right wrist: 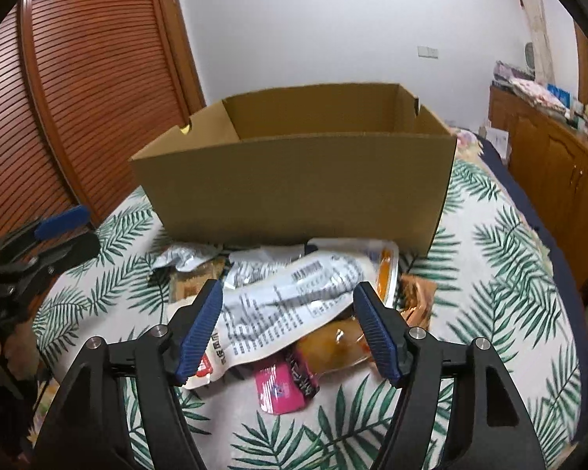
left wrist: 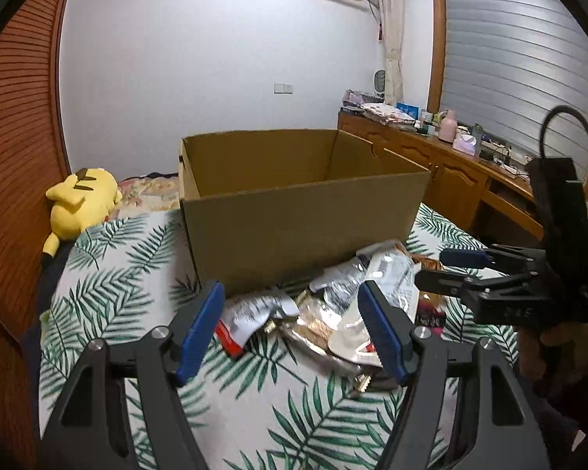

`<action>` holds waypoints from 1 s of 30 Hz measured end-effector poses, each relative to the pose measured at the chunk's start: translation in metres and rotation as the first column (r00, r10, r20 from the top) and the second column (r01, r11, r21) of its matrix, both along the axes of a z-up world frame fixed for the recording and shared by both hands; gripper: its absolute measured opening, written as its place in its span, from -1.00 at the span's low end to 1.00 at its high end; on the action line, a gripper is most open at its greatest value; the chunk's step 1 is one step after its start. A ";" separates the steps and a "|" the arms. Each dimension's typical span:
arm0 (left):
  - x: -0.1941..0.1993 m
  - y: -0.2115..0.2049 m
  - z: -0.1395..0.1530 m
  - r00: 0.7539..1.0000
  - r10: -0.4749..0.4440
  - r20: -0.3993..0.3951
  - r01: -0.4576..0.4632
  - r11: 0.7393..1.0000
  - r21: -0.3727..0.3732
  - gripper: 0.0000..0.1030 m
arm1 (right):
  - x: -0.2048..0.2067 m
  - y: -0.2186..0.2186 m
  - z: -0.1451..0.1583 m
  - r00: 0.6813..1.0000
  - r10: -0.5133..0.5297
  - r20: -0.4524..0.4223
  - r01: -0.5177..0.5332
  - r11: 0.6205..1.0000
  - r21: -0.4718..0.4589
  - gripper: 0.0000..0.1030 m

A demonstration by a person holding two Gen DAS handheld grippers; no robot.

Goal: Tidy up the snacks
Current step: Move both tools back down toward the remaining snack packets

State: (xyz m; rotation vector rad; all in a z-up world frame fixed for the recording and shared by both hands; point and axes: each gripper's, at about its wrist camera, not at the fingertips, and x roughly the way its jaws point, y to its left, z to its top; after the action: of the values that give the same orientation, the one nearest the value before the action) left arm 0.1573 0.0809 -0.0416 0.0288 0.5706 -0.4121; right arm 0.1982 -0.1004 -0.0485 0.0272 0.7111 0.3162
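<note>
**Hovering over the pile, nothing boxed yet**

Both tools are poised above the heap and the job looks barely begun. The cardboard box (right wrist: 294,192) stands open on the leaf-print bed (right wrist: 501,286), and what shows of its inside is bare cardboard; the floor of it is hidden by the near wall, so I cannot rule out something lying low. The snacks (right wrist: 294,305) are all heaped on the bedcover right against the box's near side: silver-and-white printed packets, a pink wrapper (right wrist: 280,389), an orange pouch (right wrist: 333,346). The right gripper (right wrist: 288,327) has its fingers spread, framing the big white printed packet (right wrist: 282,309) without pressing it. The left gripper (left wrist: 290,329) is likewise spread wide over crumpled silver packets (left wrist: 254,313), pinching nothing. By my reading, every packet is yet to be picked up and moved into the box.
</note>
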 end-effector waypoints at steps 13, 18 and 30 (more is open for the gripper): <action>-0.012 0.006 -0.012 0.999 0.025 -0.041 -0.026 1.000 -0.010 0.39 | 0.020 0.001 -0.020 0.995 -0.033 -0.099 0.038 0.998 0.049 0.40; -0.010 0.004 -0.020 0.998 0.029 -0.061 -0.030 0.999 -0.015 0.39 | 0.029 -0.002 -0.019 0.992 -0.053 -0.116 0.061 0.996 0.062 0.41; -0.011 0.000 -0.026 0.996 0.033 -0.079 -0.035 0.999 -0.019 0.39 | 0.051 0.026 -0.032 0.988 -0.115 -0.100 0.106 0.990 -0.092 0.47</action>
State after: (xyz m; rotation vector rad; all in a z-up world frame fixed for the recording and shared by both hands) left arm 0.1458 0.0814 -0.0681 -0.0170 0.6436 -0.3875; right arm 0.2497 -0.0745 -0.0801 0.0013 0.8243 0.1782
